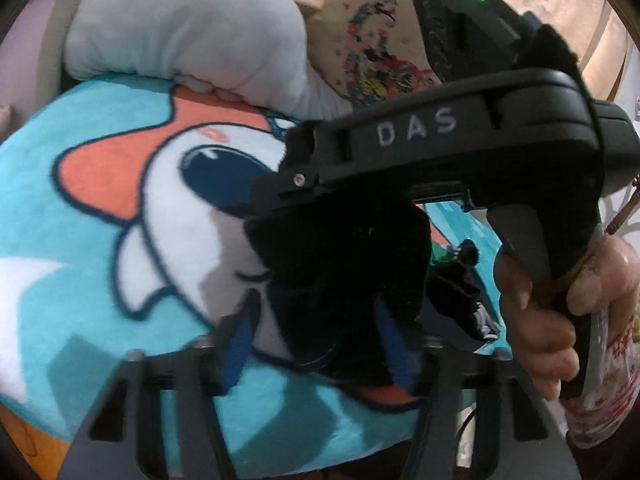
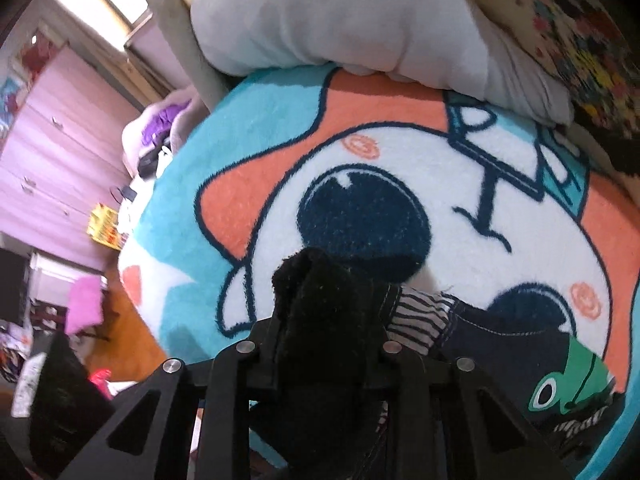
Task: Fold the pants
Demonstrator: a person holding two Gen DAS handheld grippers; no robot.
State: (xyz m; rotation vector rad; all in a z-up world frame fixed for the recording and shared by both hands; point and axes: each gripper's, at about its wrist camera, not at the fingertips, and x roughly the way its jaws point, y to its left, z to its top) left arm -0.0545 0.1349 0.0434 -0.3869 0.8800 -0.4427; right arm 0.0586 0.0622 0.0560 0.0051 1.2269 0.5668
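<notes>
a: our right gripper (image 2: 328,344) is clamped on a bunch of the pants (image 2: 480,344); the left gripper (image 1: 316,344) looks pinched on dark cloth too, mid-blanket (image 2: 256,128).

b: we're bunched thick, so cloth could slip out and the fold go crooked.

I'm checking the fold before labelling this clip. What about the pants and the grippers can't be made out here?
- Left wrist view: the pants are a blurred black mass; the right gripper's body covers their far part.
- Left gripper: bunched fabric hides its finger gap, so its grip is unclear.
- Right wrist view: the pants run off the lower edge.
- Right gripper: black cloth covers its fingertips.
</notes>
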